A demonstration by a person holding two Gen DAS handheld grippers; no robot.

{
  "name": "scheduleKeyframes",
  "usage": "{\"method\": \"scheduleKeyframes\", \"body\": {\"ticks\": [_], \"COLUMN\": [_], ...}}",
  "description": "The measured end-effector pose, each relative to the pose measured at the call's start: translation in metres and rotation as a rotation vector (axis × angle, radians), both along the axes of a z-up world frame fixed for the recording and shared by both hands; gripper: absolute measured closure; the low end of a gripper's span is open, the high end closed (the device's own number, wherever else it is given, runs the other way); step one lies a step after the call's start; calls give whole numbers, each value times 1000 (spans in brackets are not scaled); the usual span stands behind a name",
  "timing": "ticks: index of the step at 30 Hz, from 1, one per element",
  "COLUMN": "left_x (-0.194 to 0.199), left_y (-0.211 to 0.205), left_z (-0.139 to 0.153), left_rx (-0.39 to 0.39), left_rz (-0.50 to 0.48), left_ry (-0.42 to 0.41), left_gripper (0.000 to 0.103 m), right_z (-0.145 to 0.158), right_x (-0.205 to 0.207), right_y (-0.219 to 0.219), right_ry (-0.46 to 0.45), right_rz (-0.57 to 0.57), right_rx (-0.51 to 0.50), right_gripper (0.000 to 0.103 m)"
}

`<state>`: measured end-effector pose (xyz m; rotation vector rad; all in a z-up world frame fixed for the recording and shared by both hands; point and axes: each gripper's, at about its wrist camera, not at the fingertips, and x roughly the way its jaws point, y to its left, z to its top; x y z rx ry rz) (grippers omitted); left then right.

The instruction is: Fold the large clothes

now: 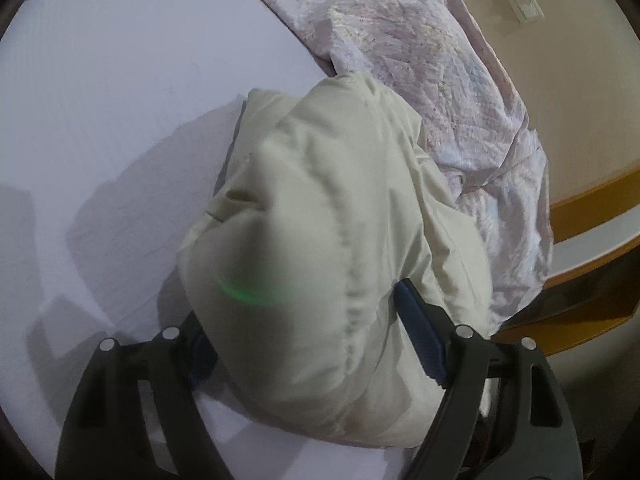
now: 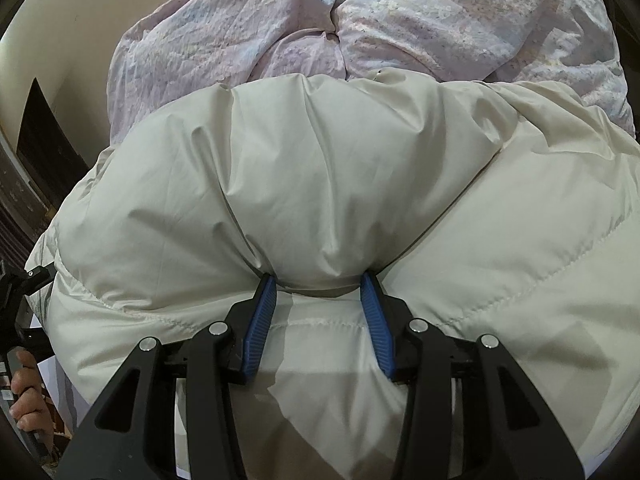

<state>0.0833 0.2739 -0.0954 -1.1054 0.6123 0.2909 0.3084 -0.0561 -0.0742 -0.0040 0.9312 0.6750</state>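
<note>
Left gripper [image 1: 304, 340] fingers spread wide, a thick fold of the puffy cream padded jacket [image 1: 332, 220] bulging between them; grip unclear. Right gripper [image 2: 318, 292] fingers clenched on a bunched jacket fold [image 2: 320, 184]. Jacket lies on white worktop [image 1: 120, 80], crumpled lilac patterned quilt [image 2: 360, 20] beyond the fingertips.

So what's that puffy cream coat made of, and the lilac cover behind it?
The cream coat looks like smooth, faintly shiny synthetic shell over soft padding: stitched channels, puffed bulges. The lilac cover looks like matte crinkled cotton, seersucker-like, judging by its fine puckered texture. Neither fibre is certain from looks alone.
</note>
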Motion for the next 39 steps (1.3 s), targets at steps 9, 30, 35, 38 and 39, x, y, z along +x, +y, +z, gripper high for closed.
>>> {"method": "scheduleKeyframes", "body": {"ticks": [9, 30, 35, 38, 39], "left_x": [7, 81, 110, 128, 133], "left_y": [2, -137, -183, -206, -214], "left_z": [41, 169, 169, 169, 169], "left_rx": [40, 311, 315, 324, 331], "left_rz": [-50, -364, -473, -506, -515], "left_ry": [-36, -303, -308, -292, -287], "left_gripper": [68, 70, 69, 68, 68], "right_z": [0, -7, -8, -5, -3], "right_x": [-2, -2, 0, -2, -6], "right_y": [1, 0, -7, -20, -28], "right_ry": [-18, -15, -6, -8, -16], "right_rz": [-2, 4, 15, 20, 26], "right_rx": [3, 46, 82, 102, 112], "right_gripper": [57, 57, 57, 58, 58]}}
